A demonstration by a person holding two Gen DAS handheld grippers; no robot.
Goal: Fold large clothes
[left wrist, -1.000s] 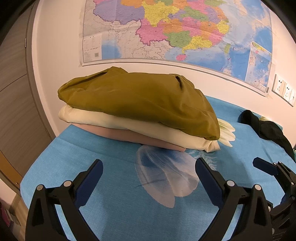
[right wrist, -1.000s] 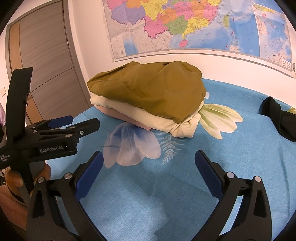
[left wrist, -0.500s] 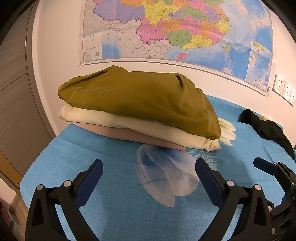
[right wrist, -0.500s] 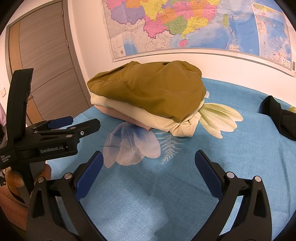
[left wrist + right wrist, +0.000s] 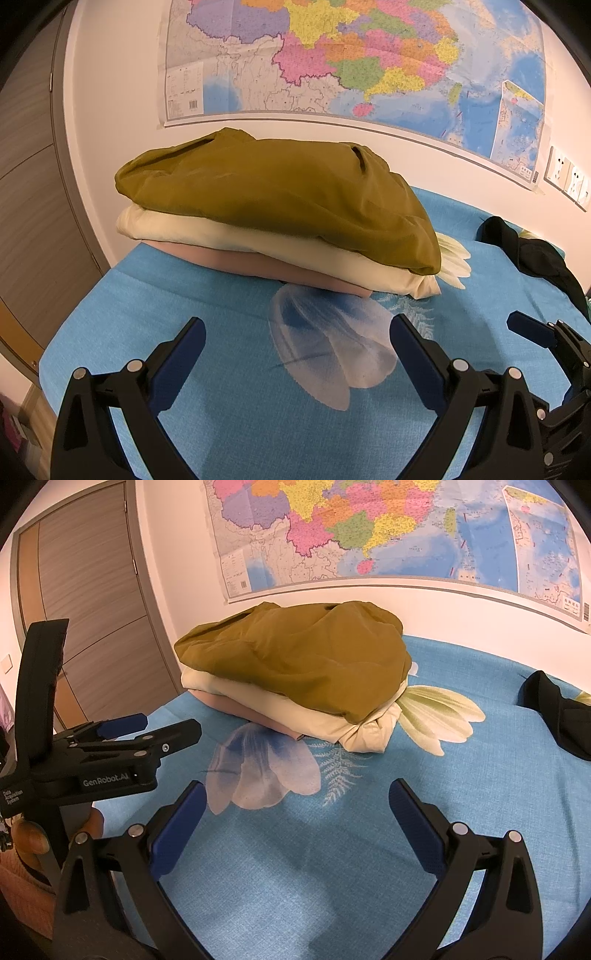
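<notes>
The blue bedsheet (image 5: 369,849) carries a stack of 3 folded garments at its far end, under the wall map (image 5: 351,62): olive garment (image 5: 280,199) on top, cream one (image 5: 229,236), pink one (image 5: 266,264) lowest. A black garment (image 5: 554,709) lies crumpled, well apart; soft and light, best pinched at an edge. Left gripper (image 5: 295,354) and right gripper (image 5: 295,812) hover spread wide, empty.

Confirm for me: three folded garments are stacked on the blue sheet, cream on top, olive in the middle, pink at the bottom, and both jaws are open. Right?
Not quite. The olive garment lies on top and the cream garment is in the middle, as the left wrist view shows. The pink garment is at the bottom, on the blue sheet, and both jaws are open.
</notes>
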